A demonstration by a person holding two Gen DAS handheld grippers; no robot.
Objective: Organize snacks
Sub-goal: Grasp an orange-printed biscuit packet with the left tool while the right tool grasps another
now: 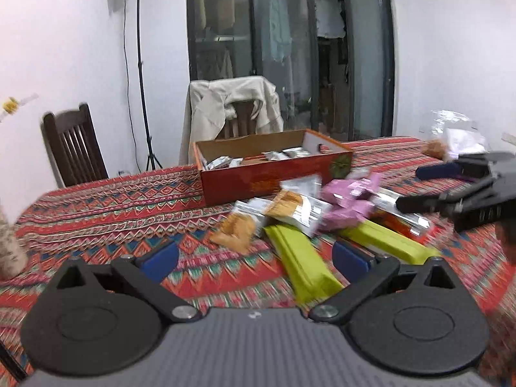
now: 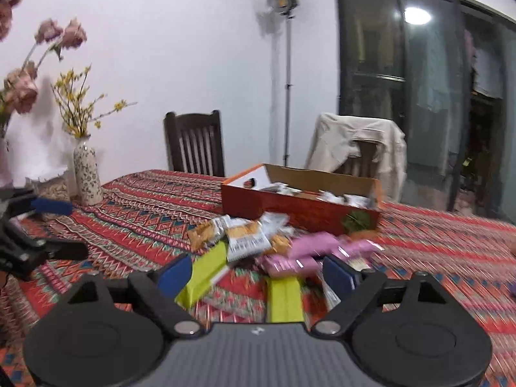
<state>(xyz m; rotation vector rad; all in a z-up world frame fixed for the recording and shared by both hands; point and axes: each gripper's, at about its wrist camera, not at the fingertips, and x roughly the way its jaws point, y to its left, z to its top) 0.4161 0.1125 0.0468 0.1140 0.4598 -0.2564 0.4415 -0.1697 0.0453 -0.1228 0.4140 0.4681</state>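
Observation:
A pile of snack packets lies on the patterned tablecloth: two lime-green bars (image 1: 303, 264) (image 2: 285, 293), pink packets (image 1: 348, 203) (image 2: 309, 251), and orange-and-silver packets (image 1: 287, 208) (image 2: 245, 235). Behind it stands an open red cardboard box (image 1: 258, 180) (image 2: 300, 206) with several silver packets inside. My left gripper (image 1: 254, 258) is open and empty, just in front of the pile. My right gripper (image 2: 254, 272) is open and empty over the pile's near edge. It also shows in the left wrist view (image 1: 419, 187), and the left gripper in the right wrist view (image 2: 61, 225).
A flowered vase (image 2: 85, 177) with yellow branches stands at the table's far left. A clear bag with snacks (image 1: 451, 138) lies at the far right. Two wooden chairs (image 2: 195, 143), one draped with a beige jacket (image 1: 232, 109), stand behind the table, by a lamp stand (image 1: 142, 74).

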